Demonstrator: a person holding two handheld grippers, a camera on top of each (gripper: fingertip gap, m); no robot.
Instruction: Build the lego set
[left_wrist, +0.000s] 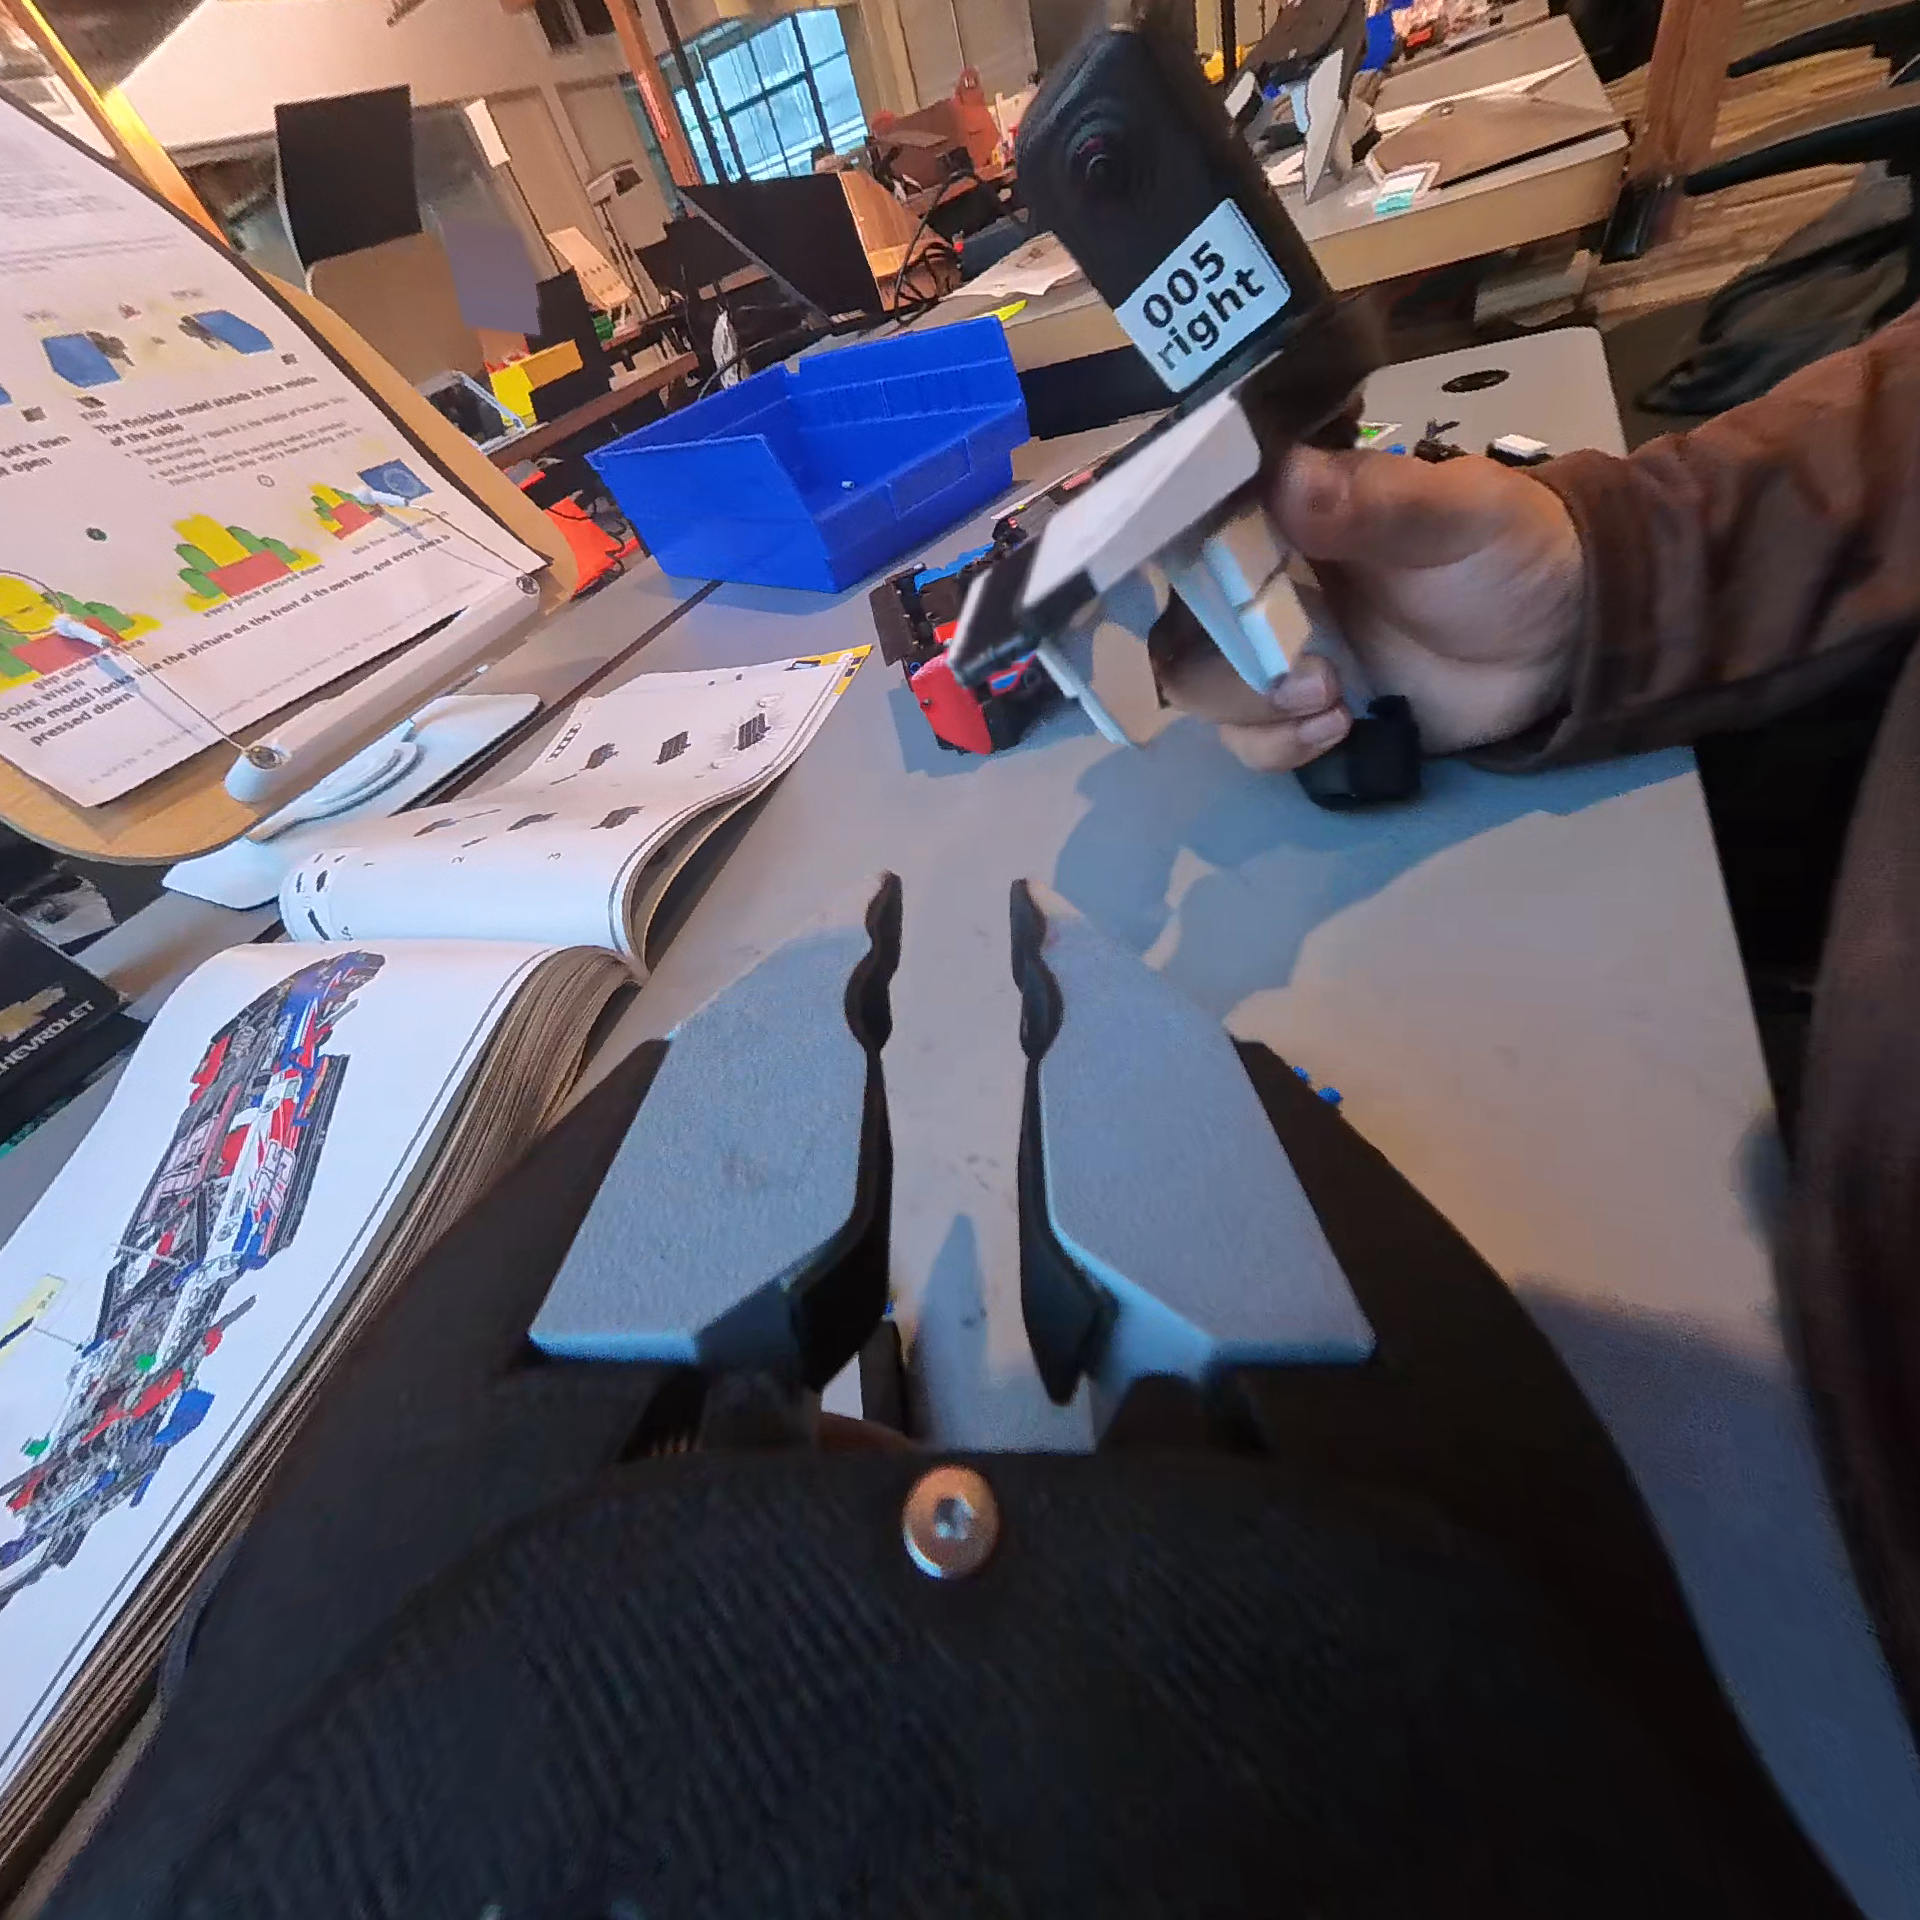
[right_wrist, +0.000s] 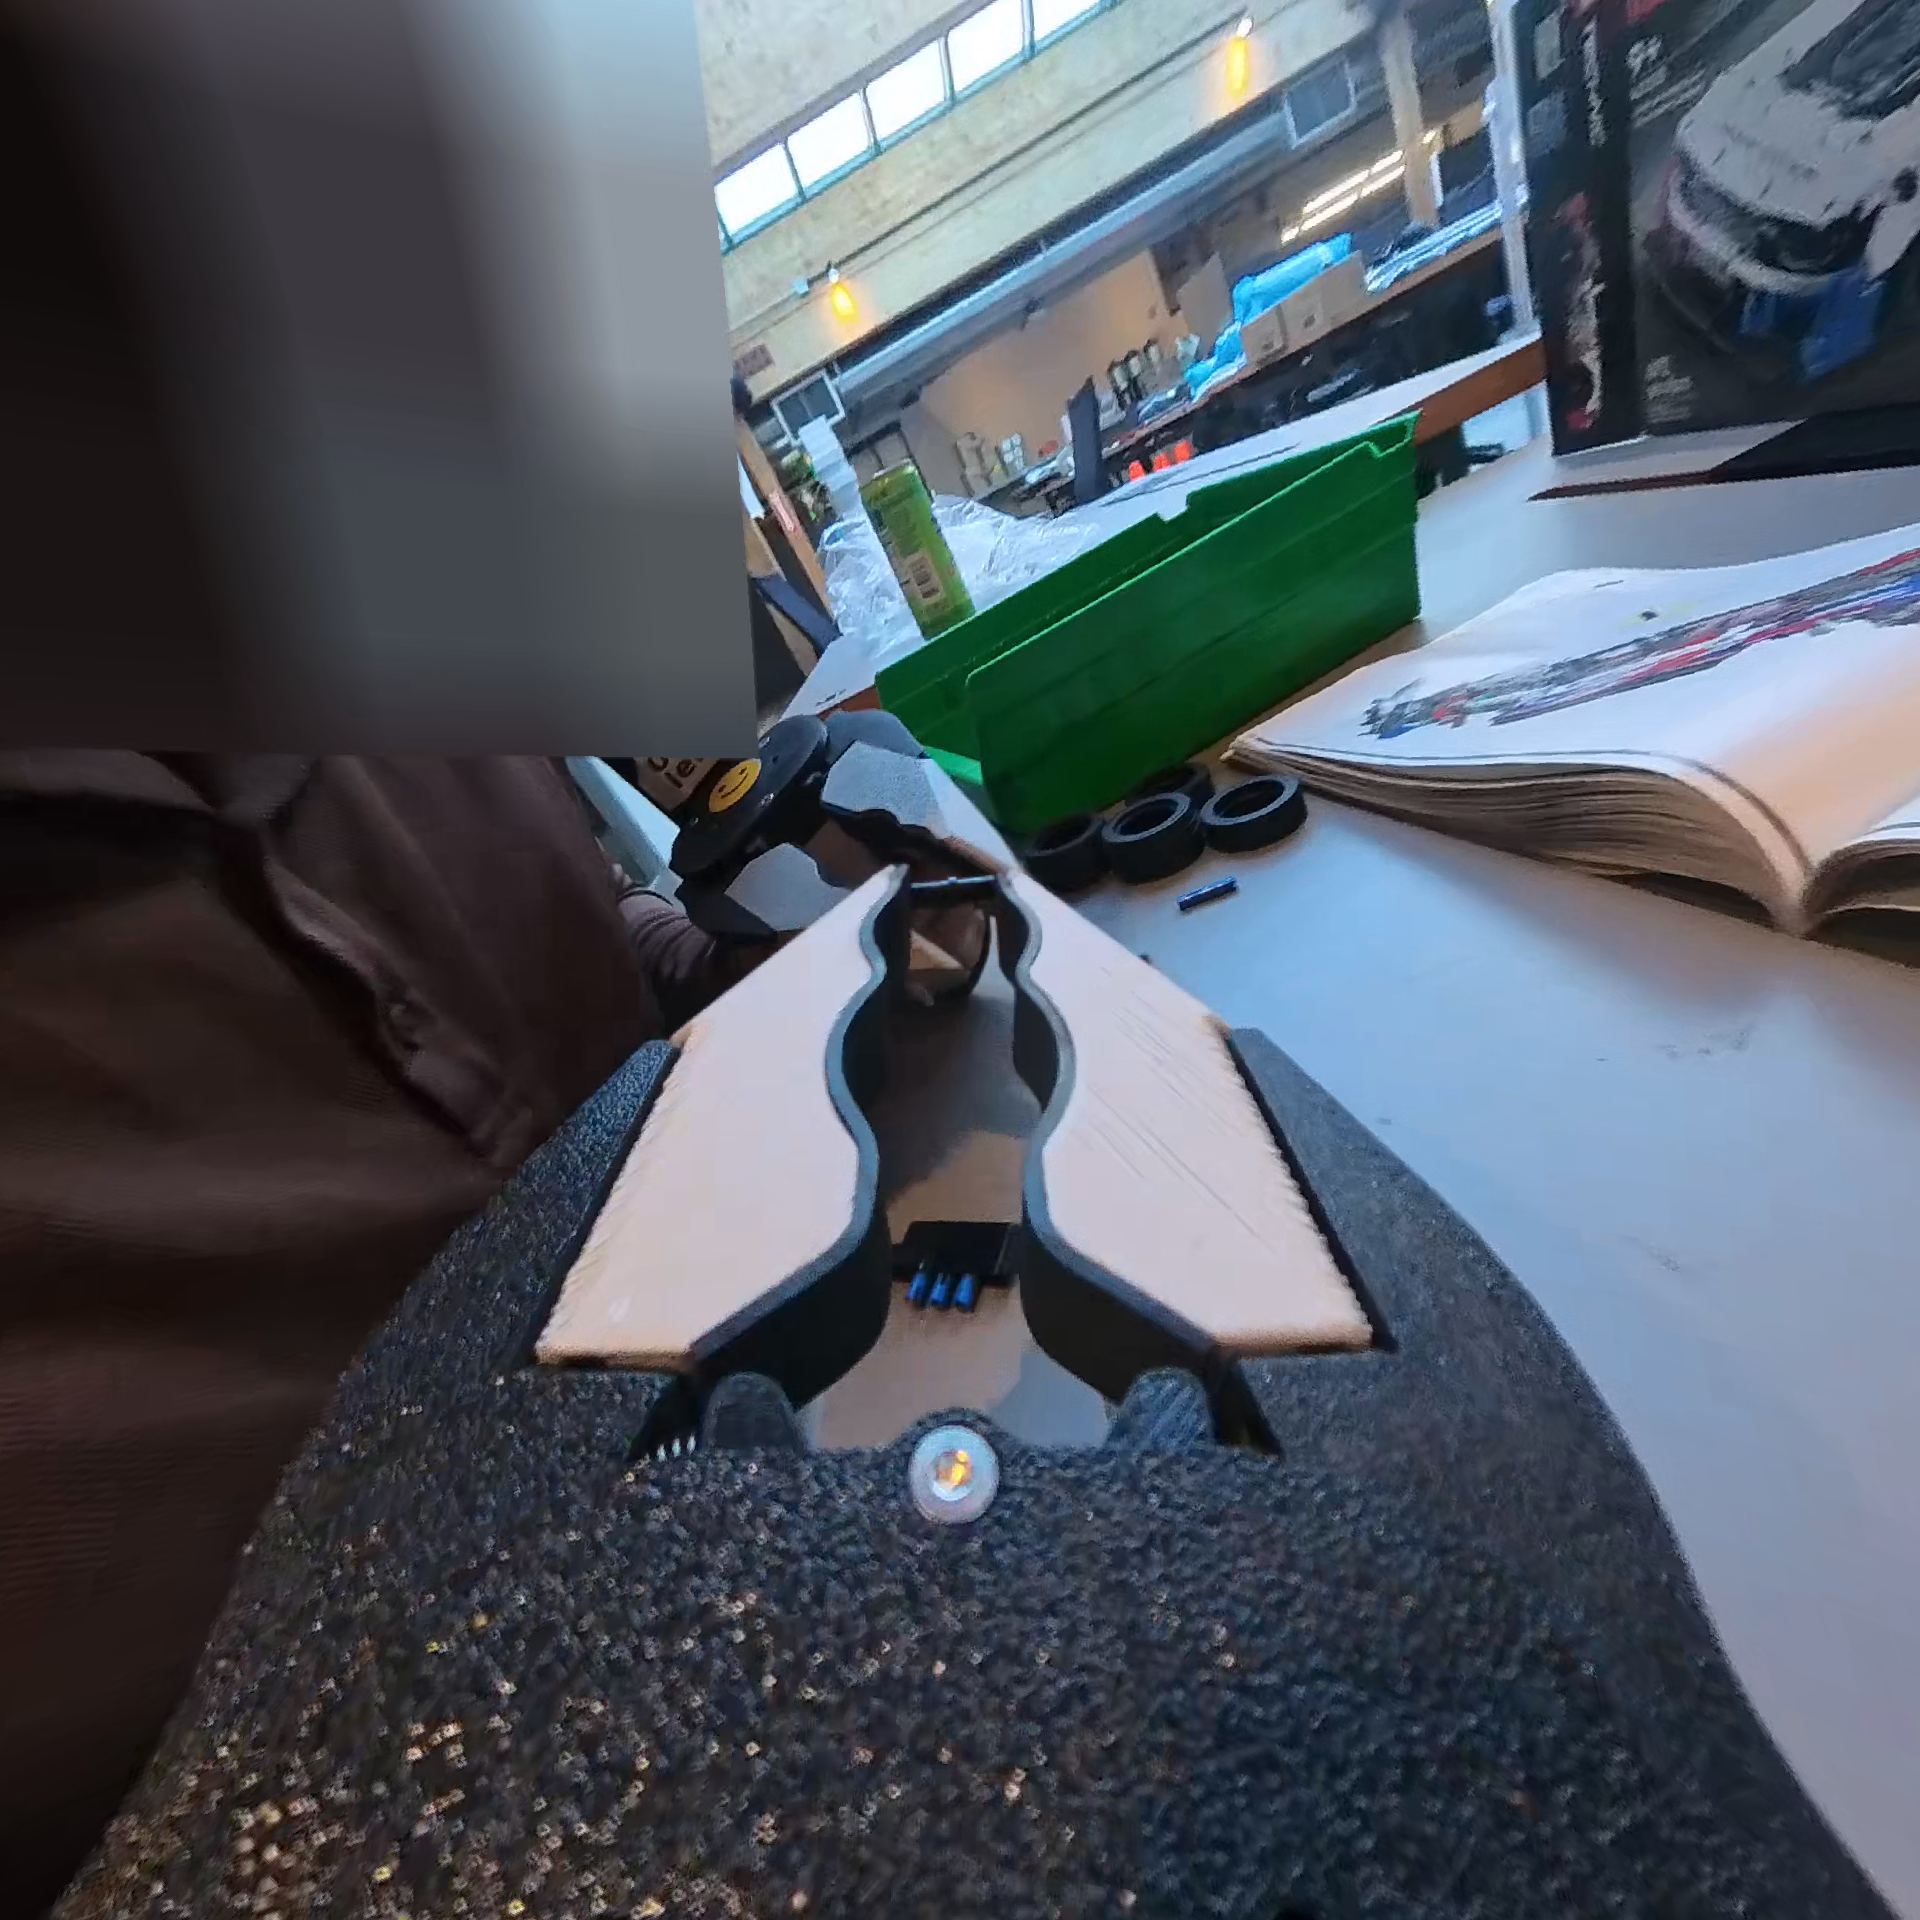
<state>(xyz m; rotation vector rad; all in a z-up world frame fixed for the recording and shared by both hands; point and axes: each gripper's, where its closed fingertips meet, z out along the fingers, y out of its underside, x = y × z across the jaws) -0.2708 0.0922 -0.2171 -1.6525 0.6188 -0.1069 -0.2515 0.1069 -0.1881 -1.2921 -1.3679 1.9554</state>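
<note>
Nearest the left wrist camera, the left gripper (left_wrist: 951, 904) hovers over bare grey table (left_wrist: 1455, 1195) with its jaws a little apart and nothing between them; the right gripper (right_wrist: 951, 883) pinches a thin black pin (right_wrist: 948, 885) at its very tips, and a small black piece with three blue pegs (right_wrist: 951, 1262) shows lower in the gap between its jaws. Farther off sits the partly built red and black model (left_wrist: 961, 686), just beside the blue bin (left_wrist: 821, 468); I judge it light, rigid and apt to skid or shed bits, so best held by its solid body while pressing. Counted: three black tyres (right_wrist: 1164, 831), one loose blue pin (right_wrist: 1208, 891), two open instruction books (left_wrist: 582, 821), one green bin (right_wrist: 1174, 634).
</note>
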